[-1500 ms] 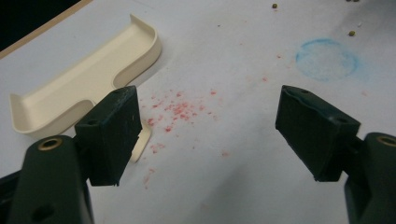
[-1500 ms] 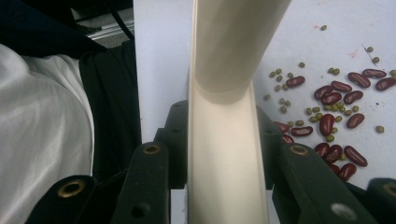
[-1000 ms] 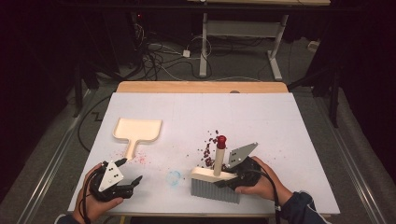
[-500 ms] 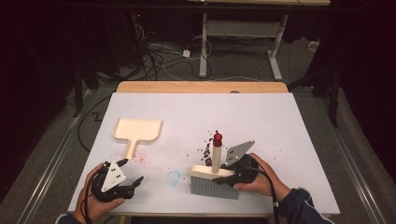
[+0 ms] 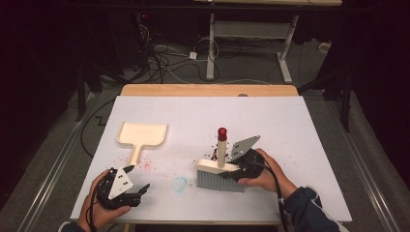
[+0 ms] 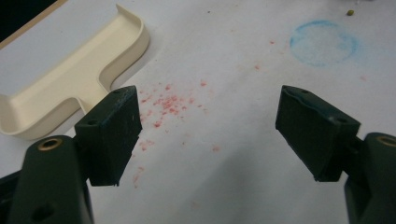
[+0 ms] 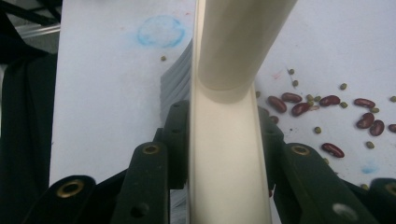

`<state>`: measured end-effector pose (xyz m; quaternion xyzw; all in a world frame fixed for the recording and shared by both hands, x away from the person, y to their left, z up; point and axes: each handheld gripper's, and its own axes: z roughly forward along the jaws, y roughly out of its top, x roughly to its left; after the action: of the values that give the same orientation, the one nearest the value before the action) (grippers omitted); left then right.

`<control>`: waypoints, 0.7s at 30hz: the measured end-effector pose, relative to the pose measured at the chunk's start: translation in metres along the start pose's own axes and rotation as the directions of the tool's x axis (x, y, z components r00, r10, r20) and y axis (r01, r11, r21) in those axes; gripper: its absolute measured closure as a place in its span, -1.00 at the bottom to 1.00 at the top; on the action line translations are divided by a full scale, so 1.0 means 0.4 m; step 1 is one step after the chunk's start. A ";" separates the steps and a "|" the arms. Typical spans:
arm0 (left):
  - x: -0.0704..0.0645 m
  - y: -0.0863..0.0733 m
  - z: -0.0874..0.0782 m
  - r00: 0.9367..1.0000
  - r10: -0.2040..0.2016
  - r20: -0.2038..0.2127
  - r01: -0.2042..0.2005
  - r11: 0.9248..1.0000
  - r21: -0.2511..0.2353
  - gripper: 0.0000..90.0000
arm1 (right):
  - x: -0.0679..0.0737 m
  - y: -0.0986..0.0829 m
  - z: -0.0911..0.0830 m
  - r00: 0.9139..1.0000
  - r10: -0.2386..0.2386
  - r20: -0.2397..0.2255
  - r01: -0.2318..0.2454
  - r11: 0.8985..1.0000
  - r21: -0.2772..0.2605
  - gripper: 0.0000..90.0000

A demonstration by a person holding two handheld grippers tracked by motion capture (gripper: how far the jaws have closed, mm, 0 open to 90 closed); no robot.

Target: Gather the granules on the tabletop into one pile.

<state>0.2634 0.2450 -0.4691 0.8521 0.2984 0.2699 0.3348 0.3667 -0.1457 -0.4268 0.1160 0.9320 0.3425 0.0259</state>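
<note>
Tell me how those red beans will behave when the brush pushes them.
The red beans look smooth and rounded, so they would probably roll and scatter rather than slide together. The small green beans among them may slip under the brush bristles. The right gripper clamps the brush's block, so the push should stay firm.

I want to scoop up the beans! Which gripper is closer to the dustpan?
Left. The left gripper is open just below the dustpan, near its handle end, not touching it. The right gripper is farther off to the right, shut on the brush.
</note>
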 end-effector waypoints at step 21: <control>-0.006 0.012 0.004 0.999 0.032 0.016 -0.032 1.000 -0.001 -0.50 | -0.008 0.032 -0.022 0.989 0.077 0.129 -0.067 0.994 -0.081 0.50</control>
<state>0.2644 0.2398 -0.4675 0.8586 0.2821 0.2687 0.3332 0.3714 -0.1425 -0.4121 0.1710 0.9096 0.3703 0.0796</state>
